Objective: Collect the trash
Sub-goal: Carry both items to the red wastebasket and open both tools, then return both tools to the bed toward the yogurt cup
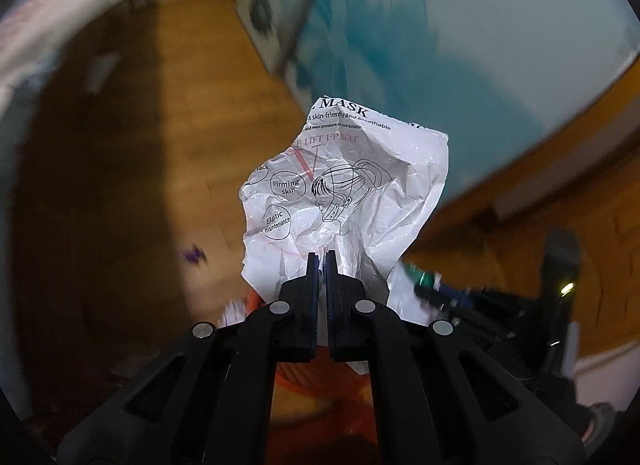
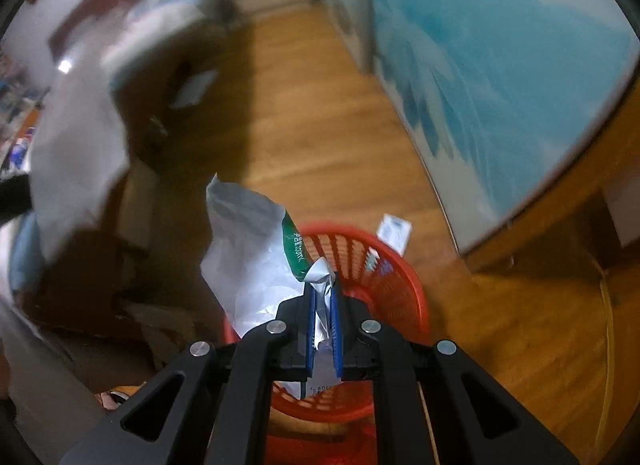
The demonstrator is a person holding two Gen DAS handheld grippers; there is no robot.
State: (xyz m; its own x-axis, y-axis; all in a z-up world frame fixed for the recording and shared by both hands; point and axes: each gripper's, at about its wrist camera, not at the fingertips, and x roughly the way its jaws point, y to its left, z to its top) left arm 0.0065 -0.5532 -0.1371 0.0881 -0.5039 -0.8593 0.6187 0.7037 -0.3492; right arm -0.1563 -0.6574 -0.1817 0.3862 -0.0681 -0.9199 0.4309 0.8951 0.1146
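The left tongs (image 1: 323, 255) are closed tight on the lower edge of a crumpled white wrapper (image 1: 344, 193), which stands up from the blue-lined fingers and fans out above them. The wrapper is glossy, creased plastic or paper printed in black: the word "MASK" at the top, lines of small text beneath it, reddish lettering, circled labels reading "Firming skin" and "Elastic maintenance", and a line drawing of a head in profile wearing a chin strap. Below the left tongs an orange-red shape shows through the gap in the linkage, too blurred to make out clearly.

The right tongs (image 2: 325, 285) are likewise pinched shut, gripping a crushed foil packet (image 2: 256, 257). Its silver inner side faces the camera and is heavily wrinkled, while a folded-over strip along one edge shows green with white lettering. The packet rises to the left of the fingers, and its lower end passes between the pads. It hangs directly above a red plastic basket (image 2: 404, 285) with a slatted wall and a round rim, which stands on the wooden floor (image 2: 340, 125).

Just beyond the basket's far rim a small white and blue sachet (image 2: 394, 231) lies flat on the floor. A blue and white patterned panel (image 2: 500, 85) runs along the right side of both views.
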